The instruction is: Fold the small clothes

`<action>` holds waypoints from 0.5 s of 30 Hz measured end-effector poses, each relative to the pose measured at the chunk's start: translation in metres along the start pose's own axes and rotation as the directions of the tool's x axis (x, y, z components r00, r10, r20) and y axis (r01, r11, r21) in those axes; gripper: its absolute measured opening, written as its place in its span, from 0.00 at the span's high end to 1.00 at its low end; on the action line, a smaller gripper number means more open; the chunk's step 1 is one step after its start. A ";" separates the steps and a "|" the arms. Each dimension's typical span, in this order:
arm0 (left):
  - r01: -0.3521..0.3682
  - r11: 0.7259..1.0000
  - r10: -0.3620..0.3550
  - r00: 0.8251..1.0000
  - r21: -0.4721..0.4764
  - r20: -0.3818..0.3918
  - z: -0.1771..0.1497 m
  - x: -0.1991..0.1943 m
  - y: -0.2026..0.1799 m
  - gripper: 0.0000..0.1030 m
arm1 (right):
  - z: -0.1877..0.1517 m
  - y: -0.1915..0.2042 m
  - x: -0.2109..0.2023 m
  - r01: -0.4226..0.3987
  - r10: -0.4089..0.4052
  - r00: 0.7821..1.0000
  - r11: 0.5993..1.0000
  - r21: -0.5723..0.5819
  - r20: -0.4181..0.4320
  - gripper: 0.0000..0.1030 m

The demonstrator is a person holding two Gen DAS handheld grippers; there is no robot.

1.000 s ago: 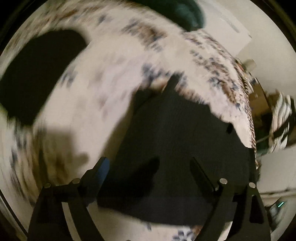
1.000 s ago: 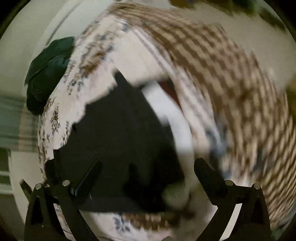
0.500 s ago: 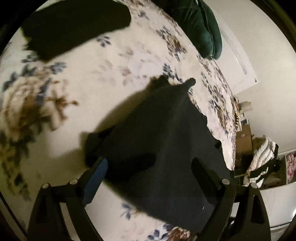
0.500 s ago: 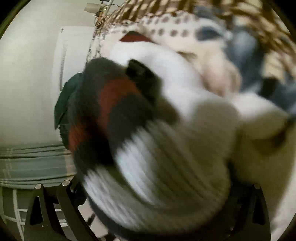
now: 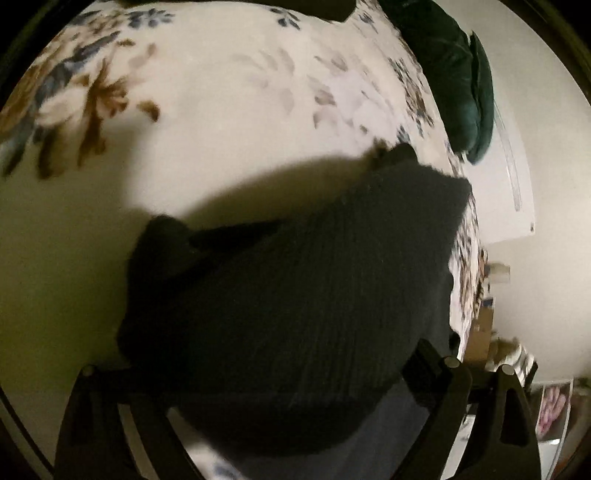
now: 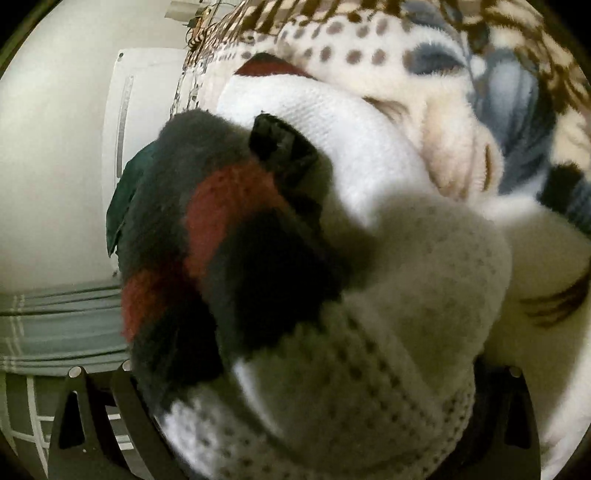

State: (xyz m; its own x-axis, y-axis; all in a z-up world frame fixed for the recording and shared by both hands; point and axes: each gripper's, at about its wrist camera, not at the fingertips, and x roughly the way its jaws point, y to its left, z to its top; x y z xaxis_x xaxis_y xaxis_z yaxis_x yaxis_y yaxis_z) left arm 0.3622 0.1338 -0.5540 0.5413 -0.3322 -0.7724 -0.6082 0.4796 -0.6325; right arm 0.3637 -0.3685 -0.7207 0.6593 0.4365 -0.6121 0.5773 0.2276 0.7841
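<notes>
In the left wrist view a black ribbed garment (image 5: 306, 295) lies bunched on the floral bedspread (image 5: 221, 92) and fills the space between my left gripper's (image 5: 273, 373) fingers, which stand wide apart; its left fingertip is hidden under the cloth. In the right wrist view a pile of small clothes presses against the camera: a white knit piece (image 6: 369, 350), a dark grey and red piece (image 6: 207, 221) and a white ribbed piece (image 6: 332, 122). My right gripper's (image 6: 295, 373) jaws are wide apart with the pile between them; its tips are hidden.
A dark green cushion (image 5: 458, 74) lies at the far edge of the bed by a white wall. Another black cloth (image 5: 314, 7) lies at the top. A spotted and checked blanket (image 6: 406, 44) lies behind the pile. Boxes and clutter (image 5: 491, 332) stand beside the bed.
My left gripper has moved down close onto the black garment, which now fills its view. My right gripper has swung from the black garment to the clothes pile and stays pressed against it.
</notes>
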 end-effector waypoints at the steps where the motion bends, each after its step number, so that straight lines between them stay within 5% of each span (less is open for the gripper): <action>1: -0.006 1.000 0.006 1.000 0.004 0.010 0.000 0.002 -0.003 0.09 | 0.001 -0.001 0.001 -0.002 0.002 1.000 1.000 0.007 0.004 0.00; 3: -0.013 1.000 0.012 0.999 0.023 0.041 -0.002 0.000 -0.005 0.10 | 0.004 -0.005 0.002 -0.013 0.013 1.000 1.000 0.027 0.019 0.00; 4: -0.012 0.999 0.010 0.998 0.034 0.059 -0.004 -0.003 -0.005 0.23 | 0.004 -0.007 0.001 -0.017 0.016 1.000 0.999 0.033 0.023 0.00; 5: -0.001 0.998 -0.003 0.997 0.057 0.079 -0.006 -0.007 -0.007 0.48 | 0.005 -0.009 0.000 -0.014 0.013 1.000 0.999 0.040 0.028 0.03; 6: 0.006 0.997 -0.012 0.996 0.079 0.083 -0.007 -0.010 -0.008 0.54 | 0.005 -0.012 -0.002 -0.009 0.006 0.999 0.998 0.064 0.045 0.09; 8: 0.013 0.991 -0.026 0.995 0.132 0.100 -0.010 -0.020 -0.016 0.62 | 0.004 -0.018 -0.006 -0.003 -0.003 0.998 0.995 0.099 0.063 0.46; 11: 0.023 0.987 -0.040 0.994 0.159 0.106 -0.010 -0.032 -0.024 0.65 | 0.001 -0.014 -0.014 0.005 -0.012 0.997 0.996 0.088 0.077 0.61; 15: 0.052 0.981 -0.069 0.994 0.186 0.084 -0.012 -0.062 -0.029 0.65 | -0.009 0.000 -0.034 0.016 -0.020 0.996 0.999 0.046 0.088 0.64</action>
State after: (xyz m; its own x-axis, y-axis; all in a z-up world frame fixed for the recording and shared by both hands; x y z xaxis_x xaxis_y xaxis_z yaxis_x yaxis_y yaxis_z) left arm 0.3390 0.1308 -0.4887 0.6288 -0.2949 -0.7195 -0.4604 0.6045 -0.6501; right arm 0.3364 -0.3755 -0.6988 0.6875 0.3533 -0.6345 0.6094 0.1946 0.7686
